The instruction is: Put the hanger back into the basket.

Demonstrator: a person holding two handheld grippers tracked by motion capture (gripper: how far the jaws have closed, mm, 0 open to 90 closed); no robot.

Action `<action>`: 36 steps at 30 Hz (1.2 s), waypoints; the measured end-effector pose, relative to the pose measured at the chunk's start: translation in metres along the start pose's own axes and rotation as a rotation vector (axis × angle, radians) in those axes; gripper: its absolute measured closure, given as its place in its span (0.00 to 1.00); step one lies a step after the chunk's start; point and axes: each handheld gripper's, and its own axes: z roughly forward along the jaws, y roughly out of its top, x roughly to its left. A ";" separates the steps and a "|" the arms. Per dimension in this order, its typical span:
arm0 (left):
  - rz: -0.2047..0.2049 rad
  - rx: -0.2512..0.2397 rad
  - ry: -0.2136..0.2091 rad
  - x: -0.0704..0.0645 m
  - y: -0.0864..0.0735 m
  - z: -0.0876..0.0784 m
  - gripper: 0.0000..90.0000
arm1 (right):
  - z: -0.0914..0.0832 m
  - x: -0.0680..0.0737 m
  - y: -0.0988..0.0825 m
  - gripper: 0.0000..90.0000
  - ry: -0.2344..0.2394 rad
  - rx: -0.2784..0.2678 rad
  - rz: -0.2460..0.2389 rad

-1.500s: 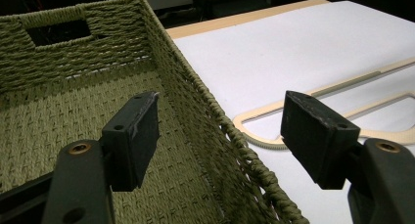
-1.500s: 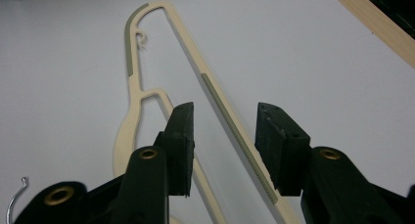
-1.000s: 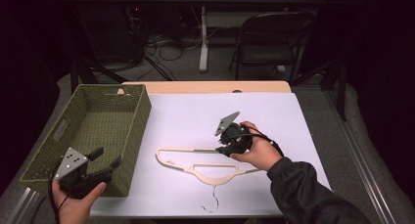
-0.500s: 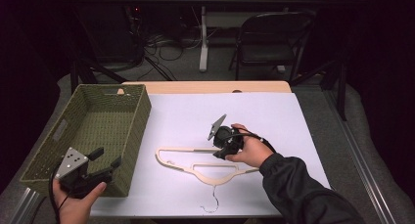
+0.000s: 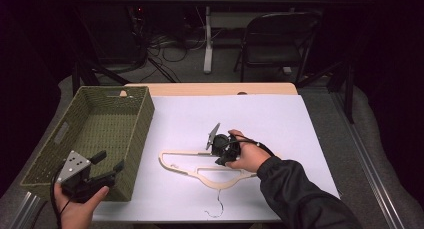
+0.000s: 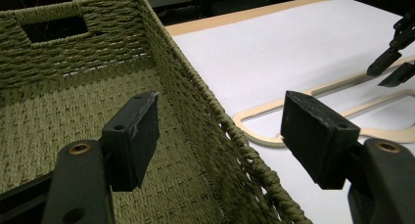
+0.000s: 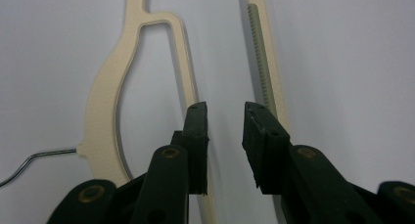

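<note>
A pale wooden hanger [image 5: 200, 171] lies flat on the white sheet, its wire hook [image 5: 217, 209] pointing to the near edge. My right gripper [image 5: 220, 156] is low over the hanger's top bars. In the right gripper view its jaws [image 7: 225, 116] have just been closing and stand a narrow gap apart. One is over the thin bar [image 7: 181, 53], the other over the ridged bar [image 7: 259, 53], and bare sheet shows between them. My left gripper [image 5: 111, 160] is open at the woven green basket's [image 5: 137, 144] near right corner. Its jaws [image 6: 220, 131] straddle the rim without touching it.
The basket [image 6: 73, 48] holds nothing and takes the table's left side. The white sheet [image 5: 270, 119] covers most of the wooden table [image 5: 210, 89]. A folding chair [image 5: 280, 39] and floor cables stand beyond the far edge.
The right gripper has sunk and shifted left onto the hanger's bars, and its jaws have narrowed. The left hand and gripper have stayed put.
</note>
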 end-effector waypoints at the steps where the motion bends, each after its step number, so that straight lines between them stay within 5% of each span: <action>1: 0.000 -0.001 -0.001 0.000 0.000 0.000 0.34 | 0.001 0.000 0.000 0.79 0.001 -0.002 -0.005; 5: -0.001 -0.001 0.000 0.000 0.000 0.000 0.34 | 0.003 -0.002 -0.001 0.81 -0.004 -0.029 0.012; 15: 0.003 0.008 -0.004 0.000 -0.001 0.002 0.34 | 0.011 -0.001 -0.001 0.79 0.042 0.061 -0.012; 23: 0.000 0.009 -0.004 0.000 -0.001 0.002 0.34 | 0.016 0.005 0.001 0.83 0.043 0.114 -0.085; 36: -0.002 0.010 -0.006 0.000 -0.001 0.003 0.34 | 0.023 0.008 0.005 0.84 0.056 0.177 -0.094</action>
